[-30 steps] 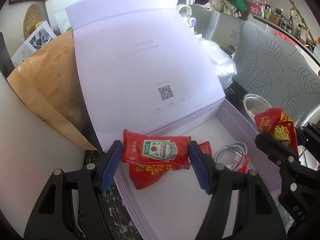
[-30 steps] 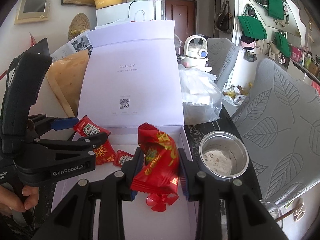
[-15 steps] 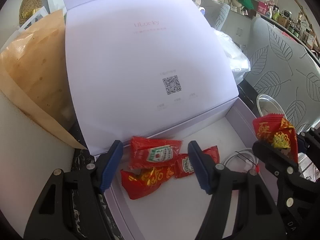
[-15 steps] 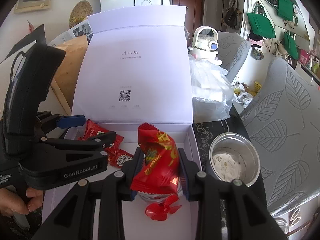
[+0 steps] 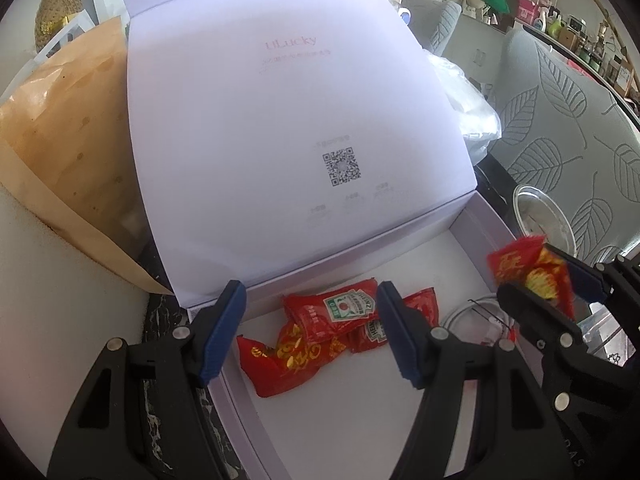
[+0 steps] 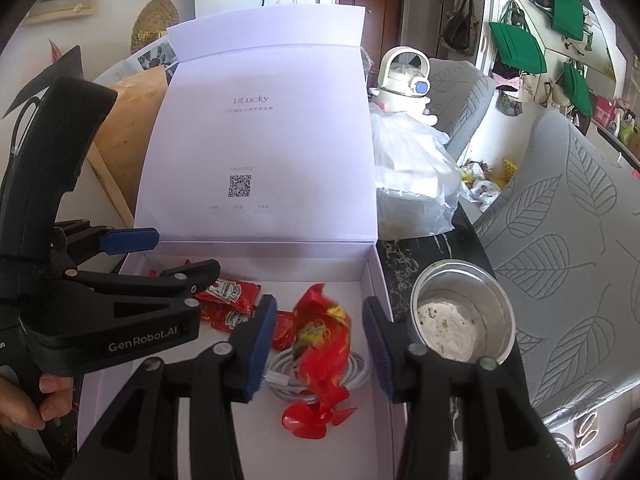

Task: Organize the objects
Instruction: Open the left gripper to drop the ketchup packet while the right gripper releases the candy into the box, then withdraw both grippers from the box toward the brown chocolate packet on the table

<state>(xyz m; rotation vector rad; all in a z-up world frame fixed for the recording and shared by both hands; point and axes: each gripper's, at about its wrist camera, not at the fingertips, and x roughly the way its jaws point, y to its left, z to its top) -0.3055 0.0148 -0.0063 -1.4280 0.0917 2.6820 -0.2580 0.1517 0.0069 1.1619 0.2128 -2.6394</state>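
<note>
- One white box point(image 6: 370, 280), open, with its lid point(image 6: 260, 140) standing up.
- Two ketchup packets point(image 5: 340, 306) in the box.
- Two red candy bags with gold print: one point(image 5: 288, 356) lies in the box, one point(image 6: 322, 332) sits between the right tongs' pads.
- One white cable point(image 6: 354, 372), coiled in the box.
- One red pinwheel point(image 6: 316, 416).
- One metal bowl point(image 6: 460, 316) on the table, beside the box.
- One brown paper bag point(image 5: 60, 128).
- One clear plastic bag point(image 6: 412, 172).
- Two tongs: left point(image 5: 310, 334) and right point(image 6: 320, 354).
- Four green bags point(image 6: 516, 46) on the wall.
</note>
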